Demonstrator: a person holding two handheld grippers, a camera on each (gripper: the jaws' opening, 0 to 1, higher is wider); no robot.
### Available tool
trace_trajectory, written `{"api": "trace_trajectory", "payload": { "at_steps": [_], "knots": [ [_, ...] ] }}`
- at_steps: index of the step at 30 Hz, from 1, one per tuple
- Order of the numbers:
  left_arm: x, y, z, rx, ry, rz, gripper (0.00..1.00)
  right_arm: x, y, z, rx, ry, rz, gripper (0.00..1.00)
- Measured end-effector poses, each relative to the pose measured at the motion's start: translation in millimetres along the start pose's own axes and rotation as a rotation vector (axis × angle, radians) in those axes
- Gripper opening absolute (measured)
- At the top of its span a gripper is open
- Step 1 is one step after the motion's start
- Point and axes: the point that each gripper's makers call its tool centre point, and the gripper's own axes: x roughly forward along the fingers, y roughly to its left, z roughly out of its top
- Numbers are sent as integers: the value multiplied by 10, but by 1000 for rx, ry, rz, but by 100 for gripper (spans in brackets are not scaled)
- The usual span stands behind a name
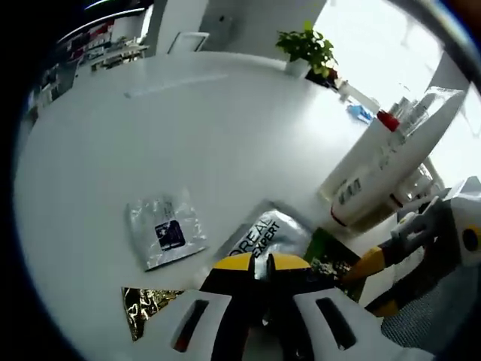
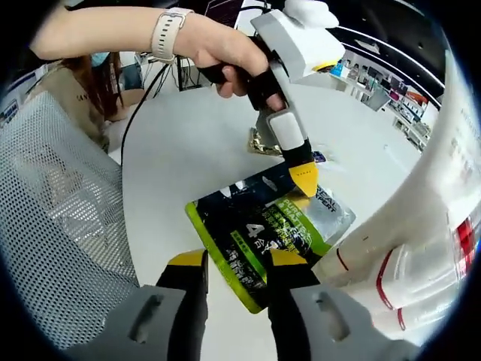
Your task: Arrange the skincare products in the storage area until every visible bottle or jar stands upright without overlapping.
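**Sachets pinned flat, white bottle tipped**

Left gripper (image 1: 269, 265) jaws closed together, tips pressing the silver L'Oréal sachet (image 1: 264, 235), likely to pinch or steady it. Right gripper (image 2: 237, 262) jaws apart, hovering over the green-and-black sachet (image 2: 255, 237), empty. White red-banded bottle (image 1: 383, 169) leans just beside them, not upright. Second silver sachet (image 1: 164, 230) lies apart on the white table (image 1: 195, 135).

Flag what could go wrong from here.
1. The white bottle lies tilted over the sachets' edge, beside the right gripper; a nudge may roll it.
2. The left gripper tip presses stacked sachets: green over silver. Dragging may shift both.
3. The gold sachet lies near the table edge.
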Motion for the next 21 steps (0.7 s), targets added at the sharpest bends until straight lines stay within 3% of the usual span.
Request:
{"api": "trace_trajectory", "payload": {
  "at_steps": [7,11,21],
  "knots": [
    [14,-8,11,-28,-10,-6,4,2,26,5,6,3,0,30],
    [-28,-52,47,-4,-27,-4,7,-13,46,6,-17,14,-1,29],
    [-364,-299,238,29,-129,2,9,-255,49,230,40,-76,-2,29]
  ]
}}
